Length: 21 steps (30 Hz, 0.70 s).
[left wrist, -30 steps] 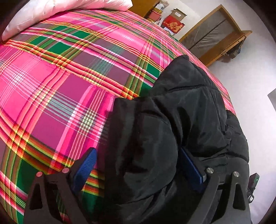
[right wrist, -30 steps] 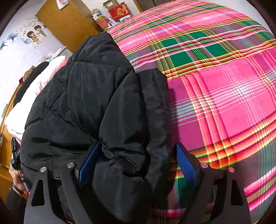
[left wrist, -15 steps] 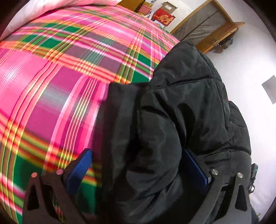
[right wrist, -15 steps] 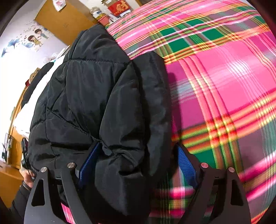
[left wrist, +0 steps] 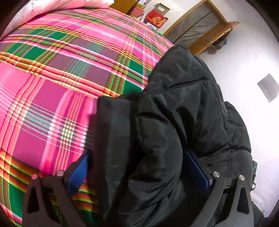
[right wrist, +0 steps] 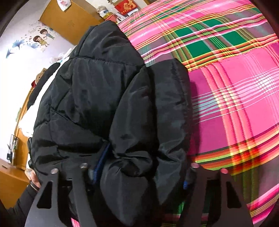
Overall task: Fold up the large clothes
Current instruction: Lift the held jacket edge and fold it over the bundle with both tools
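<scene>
A black puffer jacket lies bunched over the near edge of a bed with a pink, green and yellow plaid cover. My left gripper has its blue-padded fingers on both sides of a thick fold of the jacket and is shut on it. In the right wrist view the same jacket fills the left half. My right gripper is shut on another thick fold; its blue pads are mostly buried in the fabric. The plaid cover spreads to the right.
A pale pink pillow lies at the far end of the bed. A wooden door frame and red boxes stand beyond it. A wooden cabinet and a wall with stickers are on the left.
Both grippers have stayed on the jacket and carried it slightly over the bed. The right gripper has squeezed tighter, so its blue pads sink deeper into the fabric.
</scene>
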Motion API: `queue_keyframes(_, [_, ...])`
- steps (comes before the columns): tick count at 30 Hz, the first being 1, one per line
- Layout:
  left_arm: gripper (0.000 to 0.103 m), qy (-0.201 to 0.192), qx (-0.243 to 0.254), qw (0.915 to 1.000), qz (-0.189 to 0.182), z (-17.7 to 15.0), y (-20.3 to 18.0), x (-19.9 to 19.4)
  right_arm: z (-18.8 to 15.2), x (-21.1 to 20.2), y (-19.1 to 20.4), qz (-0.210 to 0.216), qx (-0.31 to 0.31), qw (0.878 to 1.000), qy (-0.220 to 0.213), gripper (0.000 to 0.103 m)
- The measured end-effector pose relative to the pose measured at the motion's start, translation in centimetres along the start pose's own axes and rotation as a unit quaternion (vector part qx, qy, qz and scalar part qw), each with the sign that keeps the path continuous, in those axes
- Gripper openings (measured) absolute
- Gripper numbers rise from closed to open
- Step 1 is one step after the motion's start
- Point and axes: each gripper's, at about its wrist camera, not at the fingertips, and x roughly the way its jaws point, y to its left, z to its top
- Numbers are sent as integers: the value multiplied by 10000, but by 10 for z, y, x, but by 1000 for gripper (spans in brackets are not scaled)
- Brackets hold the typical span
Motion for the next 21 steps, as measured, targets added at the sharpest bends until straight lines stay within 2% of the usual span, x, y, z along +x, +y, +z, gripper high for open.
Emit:
queue_keyframes(2, [80, 62, -151, 9994, -296, 1, 1, 1, -1, 1, 0, 54, 64, 10000, 0, 59])
queue_keyframes(3, [75, 71, -183, 9993, -306, 1, 0, 3, -1, 2, 0, 64, 64, 10000, 14, 58])
queue_keyframes(10, [62, 93, -70, 9997, -191, 4, -12, 5, 3, 4, 9, 41, 100, 9999, 58, 48])
queue_keyframes(14, [56, 137, -17, 9998, -161, 4, -17, 3, 7, 4, 24, -120, -6, 9999, 39, 40])
queue_keyframes(15, [51, 134, -15, 9998, -144, 6, -18, 0, 8, 3, 30, -181, -38, 9998, 31, 38])
queue_keyframes(18, [35, -58, 257, 9992, 300, 7, -41, -10, 9, -3, 46, -348, -174, 9992, -16, 30])
queue_keyframes(19, [34, -138, 379, 9981, 461, 7, -50, -14, 10, -5, 50, -384, -207, 9990, -33, 28])
queue_keyframes(21, [29, -261, 439, 9971, 558, 6, -57, -22, 12, -11, 60, -370, -244, 9990, -84, 25])
